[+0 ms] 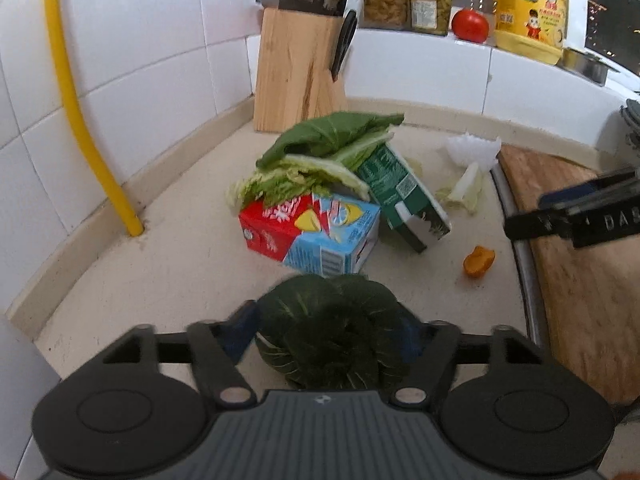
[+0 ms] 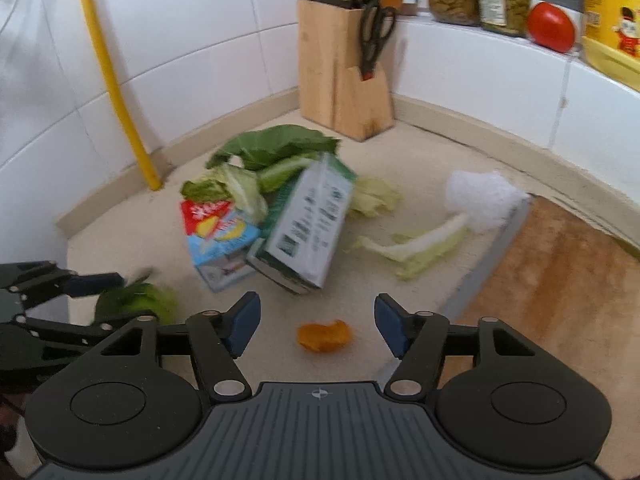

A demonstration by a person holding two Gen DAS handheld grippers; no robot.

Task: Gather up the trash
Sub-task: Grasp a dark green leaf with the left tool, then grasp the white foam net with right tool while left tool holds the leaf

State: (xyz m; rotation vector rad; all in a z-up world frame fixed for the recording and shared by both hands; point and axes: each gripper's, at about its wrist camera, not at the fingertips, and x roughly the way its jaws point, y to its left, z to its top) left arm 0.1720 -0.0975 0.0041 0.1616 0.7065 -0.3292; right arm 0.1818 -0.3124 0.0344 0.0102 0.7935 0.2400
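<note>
Beige counter (image 2: pixel 168 236) meets white tiles (image 2: pixel 192 52); left claw (image 1: pixel 328 328) grips greens (image 1: pixel 332 332), right claw (image 2: pixel 316 324) open.

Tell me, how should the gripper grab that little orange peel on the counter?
Take the orange peel across its narrow middle, coming down from above. It lies low on the counter, alone, with bare space on both sides, and the right gripper, jaws open, already straddles it, so the fingers probably only need to lower and close.

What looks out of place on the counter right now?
The green carton leans tilted against the red-and-blue carton, vegetable leaves draped over both. An orange peel scrap and a cabbage stalk lie loose.
</note>
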